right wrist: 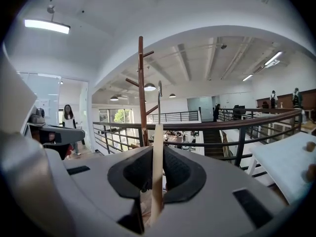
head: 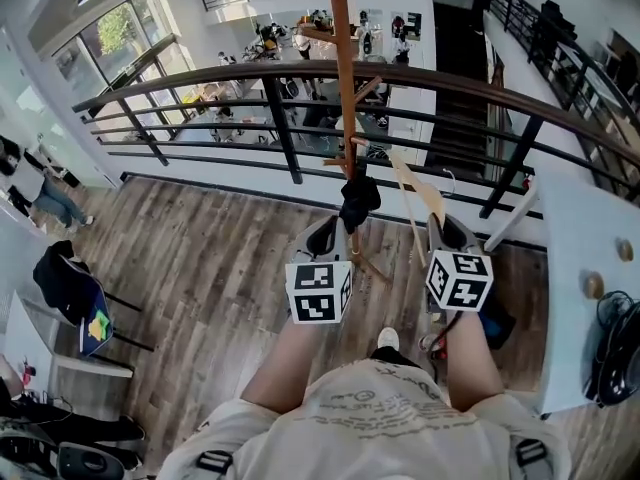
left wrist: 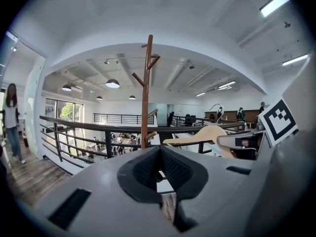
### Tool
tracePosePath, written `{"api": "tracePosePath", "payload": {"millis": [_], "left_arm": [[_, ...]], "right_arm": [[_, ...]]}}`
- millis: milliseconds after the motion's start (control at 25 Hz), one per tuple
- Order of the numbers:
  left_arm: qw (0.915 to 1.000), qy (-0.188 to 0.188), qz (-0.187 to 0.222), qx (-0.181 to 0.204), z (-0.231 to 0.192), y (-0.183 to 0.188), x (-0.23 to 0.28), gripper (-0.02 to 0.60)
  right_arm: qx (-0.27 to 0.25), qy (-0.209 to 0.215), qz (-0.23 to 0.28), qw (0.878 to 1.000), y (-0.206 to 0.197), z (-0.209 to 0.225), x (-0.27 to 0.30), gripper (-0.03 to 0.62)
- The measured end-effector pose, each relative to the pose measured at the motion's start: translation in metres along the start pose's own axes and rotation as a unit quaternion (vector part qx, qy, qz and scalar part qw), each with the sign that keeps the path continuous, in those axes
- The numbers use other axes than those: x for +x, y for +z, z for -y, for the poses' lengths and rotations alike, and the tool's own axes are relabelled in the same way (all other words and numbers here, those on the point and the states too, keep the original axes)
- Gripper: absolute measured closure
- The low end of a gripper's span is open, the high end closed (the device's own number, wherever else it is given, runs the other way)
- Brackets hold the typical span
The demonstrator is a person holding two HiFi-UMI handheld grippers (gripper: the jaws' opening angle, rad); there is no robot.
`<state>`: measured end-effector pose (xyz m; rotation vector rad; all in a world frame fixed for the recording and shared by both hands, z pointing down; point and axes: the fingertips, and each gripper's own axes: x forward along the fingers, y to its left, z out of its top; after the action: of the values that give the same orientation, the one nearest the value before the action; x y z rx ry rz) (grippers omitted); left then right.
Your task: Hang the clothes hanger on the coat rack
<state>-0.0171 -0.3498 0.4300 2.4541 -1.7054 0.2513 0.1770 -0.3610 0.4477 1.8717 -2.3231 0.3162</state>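
1. Mind the railing (head: 280,73) first: dark, curved, close behind the target, with an open drop beyond. Make every swing on the near side of it.
2. Aim for the coat rack (head: 344,68): a tall brown wooden pole, upright just inside the railing, straight ahead in both gripper views, with short pegs angled upward at several heights.
3. Bring the clothes hanger (head: 415,193) up and forward. Pale wood, not yet on the rack, just right of the pole and near it, seen edge-on in the right gripper view, wire uppermost.
4. Rely on the right gripper (head: 438,220), clamped on the hanger's wooden body, but squeeze firmly, since a thin flat piece like this looks likely to pivot in the pads. Turn the wrist to set the hanger's flat side square to the chosen peg.
5. Park the left gripper (head: 335,230) aside: claw pressed together, nothing between, low beside the pole. Probably not needed, except to steady the pole against a nudge.
6. Choose a free peg (right wrist: 132,82) within reach. Avoid the low stretch of the pole, bearing a dark bundle (head: 358,200) of unclear kind.
7. Lift the metal hook (right wrist: 159,90) above the peg tip, pass it over, then lower it to the peg's root. Loosen the pinch only once the weight feels taken.
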Motion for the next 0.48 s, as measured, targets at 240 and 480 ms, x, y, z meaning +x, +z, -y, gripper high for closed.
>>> {"api": "tracePosePath", "payload": {"millis": [240,480], "left_arm": [[1.0,0.006,0.001,-0.005,0.006,0.018,0.06,0.584],[0.9995,0.029,0.008,-0.01,0.008,0.039,0.111,0.584]], "right_arm": [[-0.036,0.028,-0.004,0.999,0.029,0.018,0.07,0.543],[-0.067,0.065,-0.013,0.996,0.052,0.035,0.135,0.543]]}}
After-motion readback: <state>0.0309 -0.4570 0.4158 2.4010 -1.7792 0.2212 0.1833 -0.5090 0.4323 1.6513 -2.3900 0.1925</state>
